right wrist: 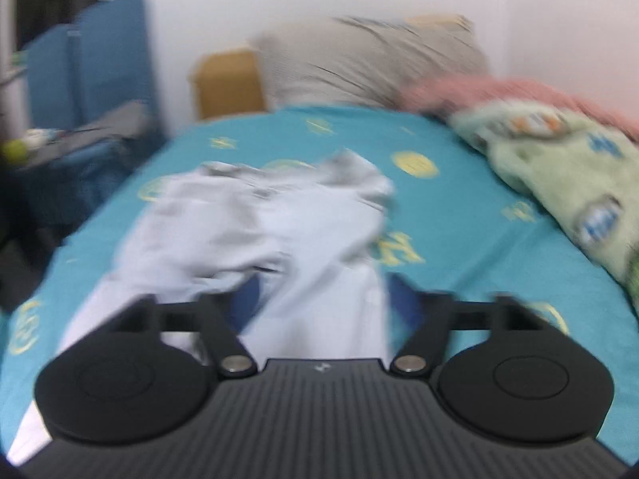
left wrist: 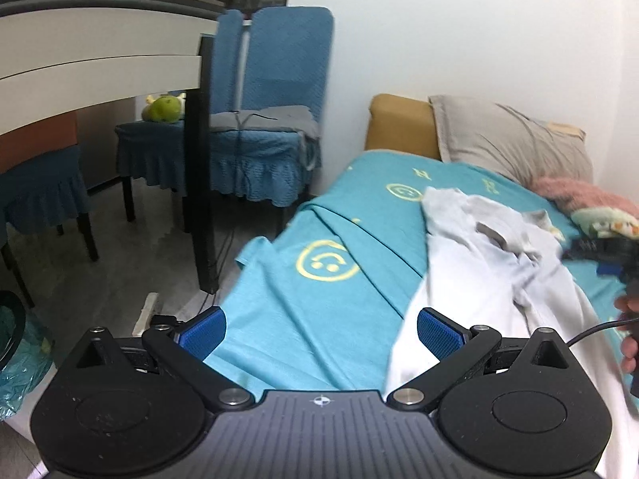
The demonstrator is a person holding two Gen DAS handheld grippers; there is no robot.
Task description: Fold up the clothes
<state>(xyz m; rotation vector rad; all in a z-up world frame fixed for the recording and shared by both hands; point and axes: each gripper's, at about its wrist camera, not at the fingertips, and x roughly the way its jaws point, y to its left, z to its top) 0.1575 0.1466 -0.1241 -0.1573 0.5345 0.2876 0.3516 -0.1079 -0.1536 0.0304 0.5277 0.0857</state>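
Both grippers, left (left wrist: 321, 333) and right (right wrist: 321, 299), are hovering wide open and empty over a crumpled, still-unfolded pale grey cotton garment (right wrist: 279, 219).

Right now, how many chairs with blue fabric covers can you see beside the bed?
3. One blue-covered chair stands nearest the bed with grey cloth on its seat; a second beside it holds a green plush toy; a third sits under the white table. More may be hidden.
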